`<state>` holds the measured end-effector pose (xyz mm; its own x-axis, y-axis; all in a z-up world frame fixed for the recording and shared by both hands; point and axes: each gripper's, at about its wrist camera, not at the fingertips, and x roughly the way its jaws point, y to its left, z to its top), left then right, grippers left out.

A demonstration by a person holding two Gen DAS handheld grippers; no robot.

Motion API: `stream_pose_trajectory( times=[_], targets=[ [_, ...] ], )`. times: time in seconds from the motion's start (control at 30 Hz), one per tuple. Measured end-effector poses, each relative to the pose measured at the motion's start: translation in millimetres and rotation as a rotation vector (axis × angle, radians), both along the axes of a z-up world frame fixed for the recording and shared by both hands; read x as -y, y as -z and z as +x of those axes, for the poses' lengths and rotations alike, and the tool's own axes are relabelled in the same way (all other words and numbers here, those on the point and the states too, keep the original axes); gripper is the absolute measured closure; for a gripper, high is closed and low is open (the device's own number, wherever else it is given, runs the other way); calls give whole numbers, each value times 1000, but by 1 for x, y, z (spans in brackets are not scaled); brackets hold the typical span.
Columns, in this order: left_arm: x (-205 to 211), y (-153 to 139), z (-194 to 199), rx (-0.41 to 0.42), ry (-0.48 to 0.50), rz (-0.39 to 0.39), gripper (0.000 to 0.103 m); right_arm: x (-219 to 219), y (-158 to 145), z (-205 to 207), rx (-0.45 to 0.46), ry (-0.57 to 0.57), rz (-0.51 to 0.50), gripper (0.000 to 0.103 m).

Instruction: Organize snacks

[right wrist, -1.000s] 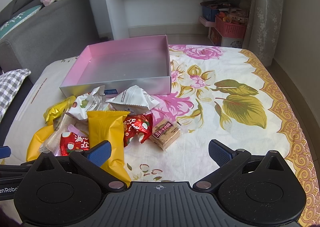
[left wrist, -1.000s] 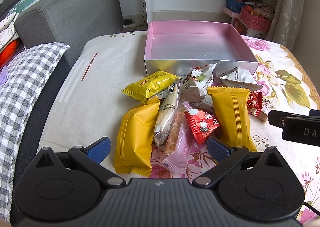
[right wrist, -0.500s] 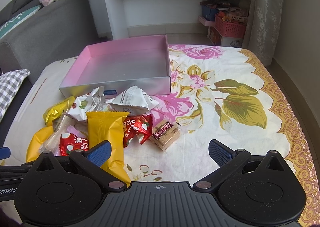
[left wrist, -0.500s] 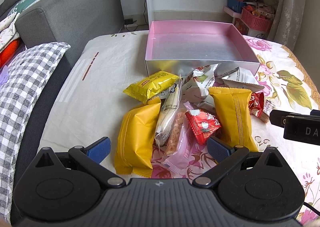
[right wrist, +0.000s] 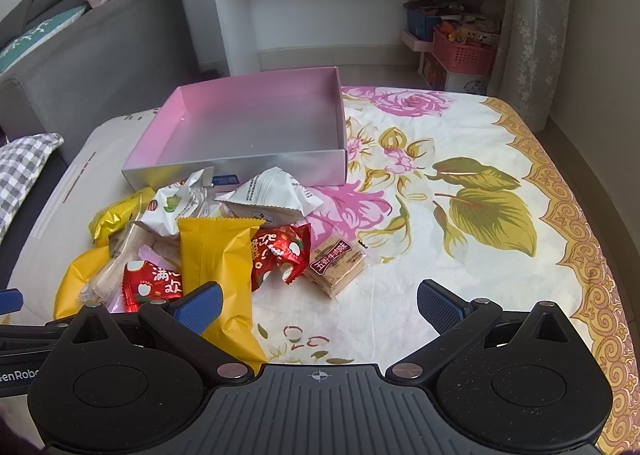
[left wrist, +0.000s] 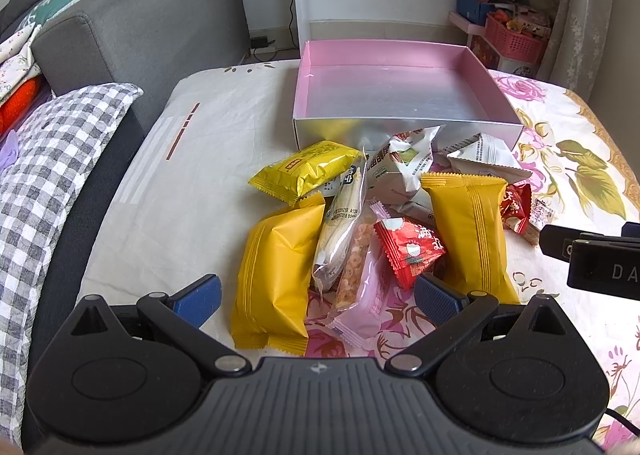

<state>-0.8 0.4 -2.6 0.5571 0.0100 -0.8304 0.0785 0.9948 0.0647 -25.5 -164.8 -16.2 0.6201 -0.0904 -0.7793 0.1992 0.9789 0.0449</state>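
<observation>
Very little has changed over the last second. My left claw (left wrist: 318, 297) has eased a touch nearer the snack pile and still hangs released, its blue pads wide apart and gripping nothing. Between and just beyond those pads lie a yellow packet (left wrist: 276, 279), a clear-wrapped bread stick (left wrist: 340, 227), a pink cereal bar (left wrist: 356, 287) and a red candy packet (left wrist: 408, 249). A second yellow packet (left wrist: 470, 235) lies to their right, a small shiny gold packet (left wrist: 306, 171) behind them, and two white packets (left wrist: 404, 165) sit against the front wall of the pink box (left wrist: 400, 55). The box sits open with nothing inside, in the same spot at the far side of the floral bedspread (left wrist: 580, 175), touching the back of the pile.

My right claw (right wrist: 318, 307) has barely shifted either; its jaws stay spread and empty, hovering low over bare cloth. Its left pad (right wrist: 200, 307) overlaps the near end of the second yellow packet (right wrist: 218, 275) in view; whether it touches I cannot tell. A crumpled red wrapper (right wrist: 280, 255) and a small biscuit pack (right wrist: 336, 265) lie just ahead of it, touching each other. All the snacks are where they were, none yet in the box.
</observation>
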Motion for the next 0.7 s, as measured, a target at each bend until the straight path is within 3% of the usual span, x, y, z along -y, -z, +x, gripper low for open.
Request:
stream_pose_trajectory(
  times=[0.7],
  targets=[
    [-4, -3, 7, 9, 7, -2, 0, -5, -5, 15, 5, 7, 6, 0]
  ],
)
